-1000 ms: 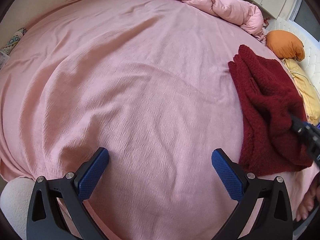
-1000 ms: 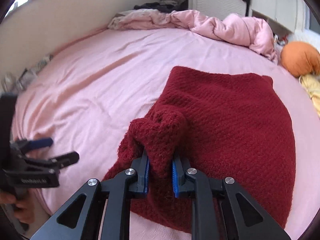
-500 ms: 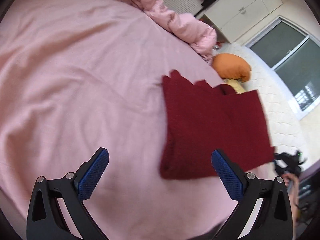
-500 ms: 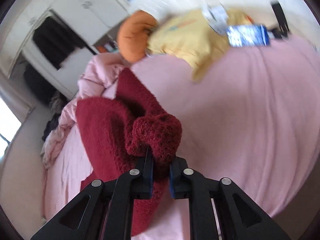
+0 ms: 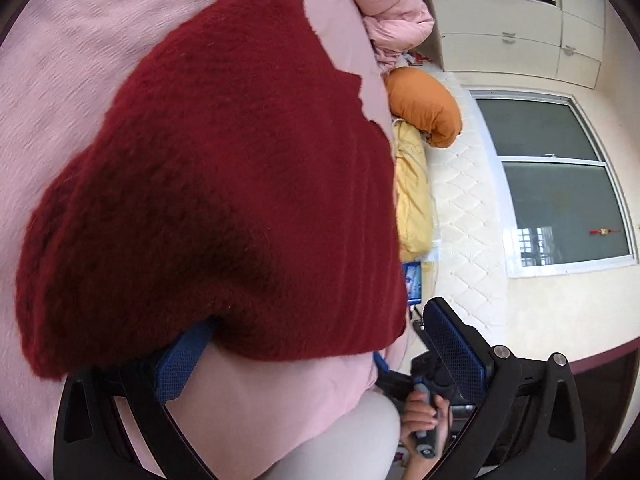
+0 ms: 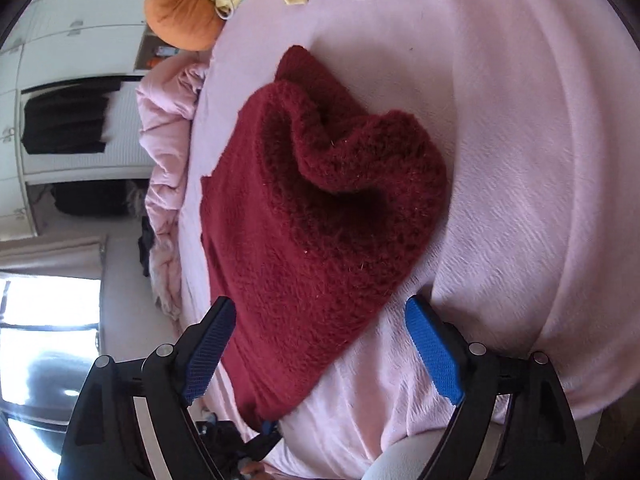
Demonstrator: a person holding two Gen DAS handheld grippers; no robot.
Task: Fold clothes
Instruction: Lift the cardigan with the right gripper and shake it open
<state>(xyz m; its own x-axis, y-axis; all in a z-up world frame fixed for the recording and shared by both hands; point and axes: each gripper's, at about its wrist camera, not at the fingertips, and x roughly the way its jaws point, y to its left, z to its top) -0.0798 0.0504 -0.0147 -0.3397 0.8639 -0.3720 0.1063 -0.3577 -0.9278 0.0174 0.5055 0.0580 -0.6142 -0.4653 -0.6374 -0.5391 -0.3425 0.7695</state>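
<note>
We are looking at a dark red sweater (image 5: 224, 184) that is lying bunched up on the pink bed (image 5: 60, 80). In the left wrist view, our left gripper (image 5: 316, 356) is sitting low at the near edge of the sweater. Its fingers are spread wide apart. The left blue pad (image 5: 180, 360) is partly tucked under the sweater's edge, and the other pad is sticking up free past the side of the bed, so nothing is being pinched. Farther right in that view, an orange pillow (image 5: 424, 108) and a yellow cloth (image 5: 412, 196) are lying beside the bed, and a hand (image 5: 420, 424) is holding a gripper handle down below. A window (image 5: 560, 192) is showing on the far right. In the right wrist view, a pink blanket (image 6: 164, 160) is piled up along the left side of the bed. The sweater (image 6: 320, 220) is lying in the middle with a thick fold puffed up on top. Our right gripper (image 6: 320, 344) is opening its fingers, and they are already spread wide. The near edge of the sweater is lying between them, but the pads are not pressing on it.
</note>
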